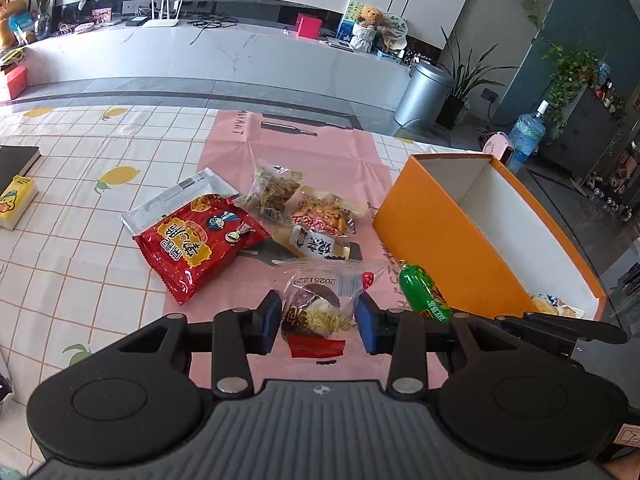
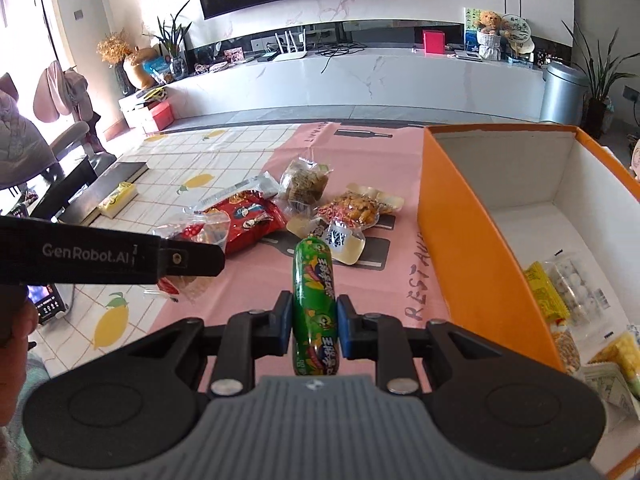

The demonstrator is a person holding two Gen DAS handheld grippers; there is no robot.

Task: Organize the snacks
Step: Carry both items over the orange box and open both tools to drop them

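Your left gripper [image 1: 317, 322] is clamped on a clear snack bag [image 1: 320, 304], low center of the left wrist view. The bag's long axis runs up-frame, away from the camera: red bottom strip near you, printed date seal at the far end, dark and yellow filling btwn the blue pads.

Your right gripper [image 2: 314, 326] is squeezing a green sausage stick [image 2: 314, 300], center of the right wrist view. Its long axis lies along the fingers, far tip pointing up-frame toward the snack pile, near end tucked under the gripper body. In the left wrist view the same stick shows at right center, tilted, upper end leaning left.

The orange box [image 2: 460, 240] fills the right side of the right wrist view, open top, w/ several packets inside at lower right.

Still loose on the pink mat [image 1: 304, 152]: a red chip bag [image 1: 200, 244] left of center, a clear bag of brown pieces [image 1: 274, 192], an orange snack pack [image 1: 326, 210] and a pale yellow pack [image 1: 316, 246], all touching or overlapping, mid-frame.
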